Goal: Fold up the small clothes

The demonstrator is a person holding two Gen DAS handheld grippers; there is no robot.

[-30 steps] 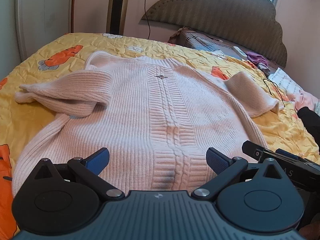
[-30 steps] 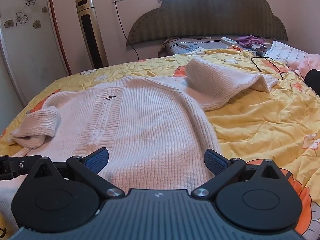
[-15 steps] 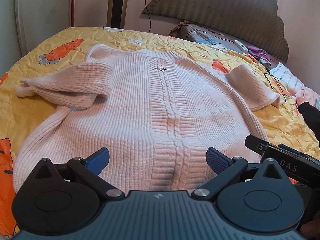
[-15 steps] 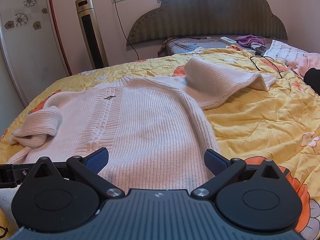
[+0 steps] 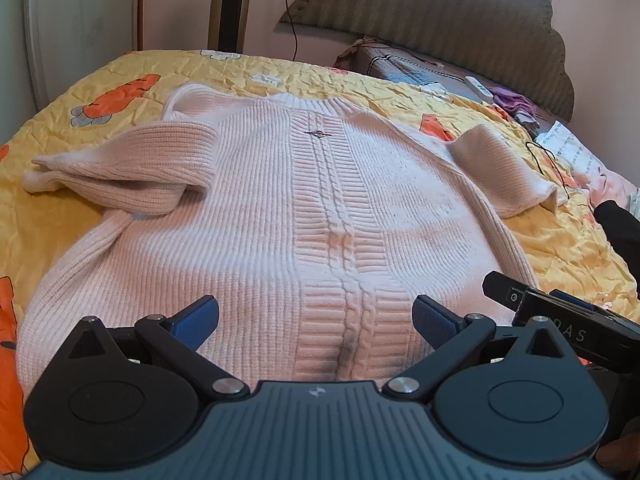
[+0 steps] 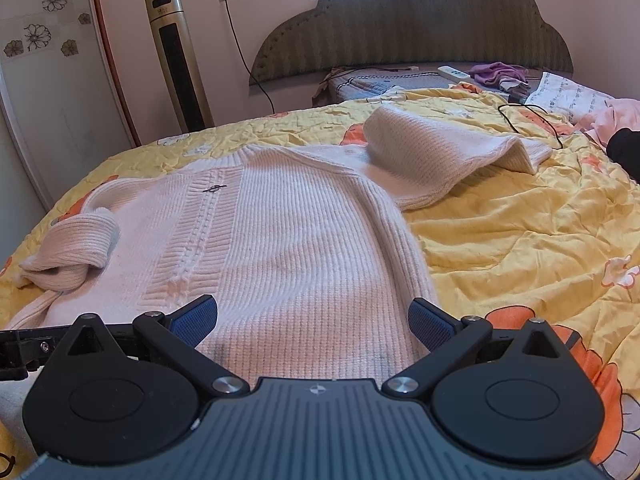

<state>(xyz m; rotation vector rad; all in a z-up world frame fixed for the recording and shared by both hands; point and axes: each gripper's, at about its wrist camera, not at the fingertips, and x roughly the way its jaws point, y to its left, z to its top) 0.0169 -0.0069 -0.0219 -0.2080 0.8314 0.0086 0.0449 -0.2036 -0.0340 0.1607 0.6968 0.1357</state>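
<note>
A pale pink knitted sweater (image 5: 304,216) lies front up on the yellow bedspread (image 5: 100,76), hem toward me. Its left sleeve (image 5: 128,168) is bunched at the side; its right sleeve (image 5: 504,172) lies out to the right. My left gripper (image 5: 316,320) is open and empty, just above the hem near the centre cable. My right gripper (image 6: 312,318) is open and empty over the hem's right part. In the right wrist view the sweater (image 6: 288,240) fills the middle, with the right sleeve (image 6: 444,152) humped up. The right gripper's body (image 5: 560,320) shows at the left view's right edge.
A dark padded headboard (image 6: 420,20) stands behind the bed. A tower heater (image 6: 176,56) stands by the wall at left. A remote (image 6: 452,73), purple cloth (image 6: 496,74), a black cable (image 6: 532,120) and a pink garment (image 6: 608,114) lie at the bed's far right.
Both grippers have lifted and tilted slightly; the sweater sits lower in the left view. Jaws stay open. The sweater has not moved.
</note>
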